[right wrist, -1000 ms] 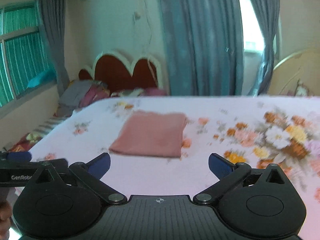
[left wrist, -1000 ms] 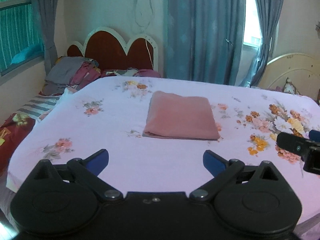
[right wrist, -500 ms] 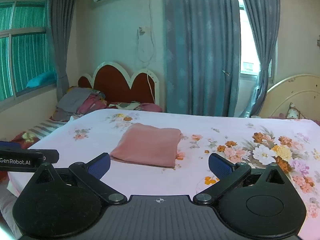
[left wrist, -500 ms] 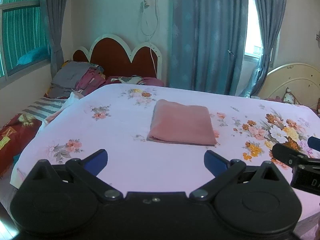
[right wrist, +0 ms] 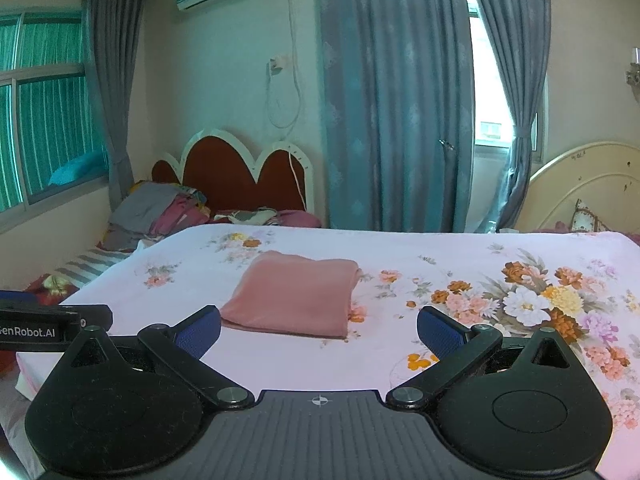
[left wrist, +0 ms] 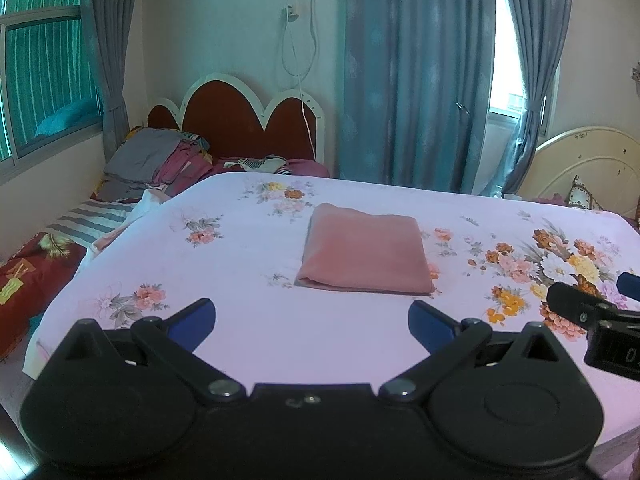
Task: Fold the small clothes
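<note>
A pink cloth (left wrist: 364,254) lies folded into a flat rectangle on the pale floral bedsheet (left wrist: 248,320); it also shows in the right wrist view (right wrist: 294,296). My left gripper (left wrist: 312,322) is open and empty, held back from the cloth above the bed's near edge. My right gripper (right wrist: 320,330) is open and empty, also short of the cloth. The right gripper shows at the right edge of the left wrist view (left wrist: 592,316), and the left gripper at the left edge of the right wrist view (right wrist: 48,322).
A pile of grey and maroon clothes (left wrist: 156,160) lies by the red scalloped headboard (left wrist: 240,120) at the far left. Blue curtains (left wrist: 412,72) hang behind the bed. A cream headboard (left wrist: 588,168) stands at the far right.
Both grippers have pulled back and risen from the bed, so the folded cloth looks smaller and farther. The cloth has not moved. Both stay open.
</note>
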The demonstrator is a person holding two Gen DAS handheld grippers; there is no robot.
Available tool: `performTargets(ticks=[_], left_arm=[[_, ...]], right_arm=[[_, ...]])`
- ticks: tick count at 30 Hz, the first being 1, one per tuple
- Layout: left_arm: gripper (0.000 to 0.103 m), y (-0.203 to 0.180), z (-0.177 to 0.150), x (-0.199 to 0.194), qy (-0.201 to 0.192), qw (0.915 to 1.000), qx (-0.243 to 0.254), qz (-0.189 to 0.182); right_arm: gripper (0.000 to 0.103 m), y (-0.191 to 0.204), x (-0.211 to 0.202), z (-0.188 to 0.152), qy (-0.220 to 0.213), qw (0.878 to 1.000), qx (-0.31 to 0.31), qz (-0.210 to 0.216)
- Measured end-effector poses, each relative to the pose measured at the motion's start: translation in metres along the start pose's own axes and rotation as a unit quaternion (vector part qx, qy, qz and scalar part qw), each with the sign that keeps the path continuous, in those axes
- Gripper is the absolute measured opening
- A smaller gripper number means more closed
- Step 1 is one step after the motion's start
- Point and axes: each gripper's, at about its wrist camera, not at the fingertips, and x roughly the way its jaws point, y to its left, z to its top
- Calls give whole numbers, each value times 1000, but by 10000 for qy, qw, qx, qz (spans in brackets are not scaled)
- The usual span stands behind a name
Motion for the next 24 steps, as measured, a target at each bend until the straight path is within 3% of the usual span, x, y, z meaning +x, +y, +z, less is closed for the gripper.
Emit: performTargets(ticks=[24], left_arm=[[102, 2, -1, 1, 45, 10000, -19, 67]], right_arm=[[103, 0, 7, -2, 30, 9999, -5, 112]])
